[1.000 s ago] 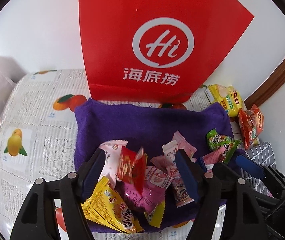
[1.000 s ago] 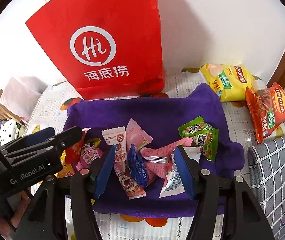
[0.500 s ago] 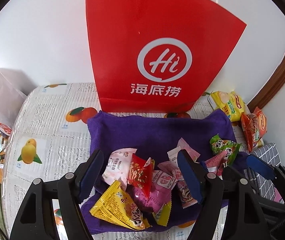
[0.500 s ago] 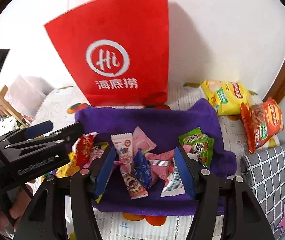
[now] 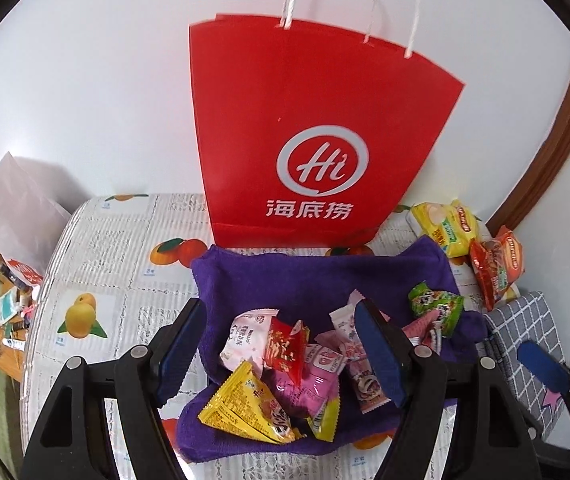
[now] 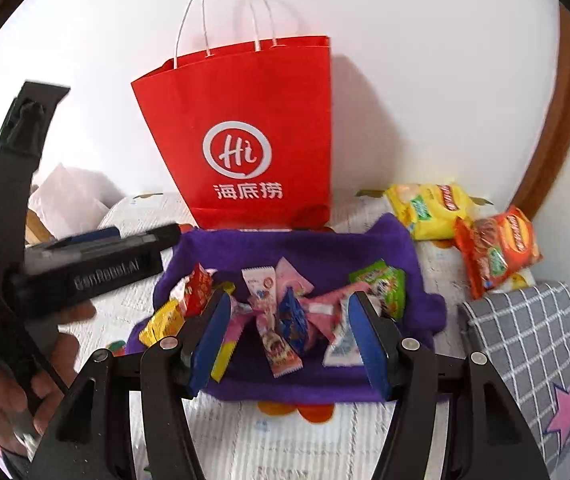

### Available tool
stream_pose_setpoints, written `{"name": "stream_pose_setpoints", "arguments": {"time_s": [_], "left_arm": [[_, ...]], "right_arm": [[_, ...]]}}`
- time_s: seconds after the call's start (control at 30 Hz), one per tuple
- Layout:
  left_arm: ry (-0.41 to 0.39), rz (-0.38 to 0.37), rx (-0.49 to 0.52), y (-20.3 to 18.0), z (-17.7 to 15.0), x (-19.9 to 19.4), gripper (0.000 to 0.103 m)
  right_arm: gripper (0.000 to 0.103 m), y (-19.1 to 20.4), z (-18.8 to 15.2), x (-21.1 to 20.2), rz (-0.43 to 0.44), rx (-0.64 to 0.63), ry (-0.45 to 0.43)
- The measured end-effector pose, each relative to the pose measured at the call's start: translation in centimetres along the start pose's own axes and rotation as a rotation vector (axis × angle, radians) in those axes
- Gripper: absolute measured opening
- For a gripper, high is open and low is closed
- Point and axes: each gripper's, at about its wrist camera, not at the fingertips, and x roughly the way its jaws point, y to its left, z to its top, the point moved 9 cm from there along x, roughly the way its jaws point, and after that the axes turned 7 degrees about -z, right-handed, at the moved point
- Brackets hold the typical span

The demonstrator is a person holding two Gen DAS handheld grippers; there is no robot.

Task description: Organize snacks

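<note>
Both tongs tilt downward above the pile, jaws released and grasping nothing: the left gripper (image 5: pixel 281 344) frames the snack packets (image 5: pixel 285 364) at lower centre, the right gripper (image 6: pixel 289 332) likewise. The packets lie on a purple towel (image 5: pixel 317 276), a red paper bag (image 5: pixel 309 140) upright behind.

We see both grippers pull up and back from the snack pile (image 5: pixel 285 364) on the purple cloth (image 5: pixel 325 276). The left gripper (image 5: pixel 281 344) and the right gripper (image 6: pixel 289 336) now frame the snacks lower and smaller, jaws apart and empty. The red bag (image 5: pixel 309 136) drops toward mid-frame, and its white handles (image 5: pixel 369 4) come into view at the top.
</note>
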Motion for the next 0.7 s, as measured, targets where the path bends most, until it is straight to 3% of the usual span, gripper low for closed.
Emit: {"name": "stream_pose_setpoints", "arguments": {"time_s": [0.07, 0.13, 0.17, 0.37, 0.5, 0.7], "left_arm": [[-0.007, -0.012, 0.014, -0.6, 0.0, -0.9, 0.075], [-0.016, -0.028, 0.03, -1.4, -0.1, -1.8, 0.078], [-0.025, -0.023, 0.047, -1.8, -0.2, -2.5, 0.08], [-0.053, -0.025, 0.097, -3.9, -2.9, -5.9, 0.084], [-0.039, -0.054, 0.121, -4.8, -6.3, -8.0, 0.09], [-0.066, -0.052, 0.136, -4.7, -10.0, -12.5, 0.09]], "right_arm": [[0.061, -0.7, -0.9, -0.7, -0.018, 0.009, 0.011], [0.07, -1.4, -1.9, -1.6, -0.029, 0.023, 0.019], [0.081, -1.8, -2.3, -2.0, -0.037, 0.033, 0.017], [0.097, -4.2, -4.8, -6.3, -0.105, 0.072, -0.033], [0.098, -4.7, -6.7, -8.7, -0.142, 0.066, -0.036], [0.099, -4.8, -9.6, -13.1, -0.148, 0.098, -0.052]]}}
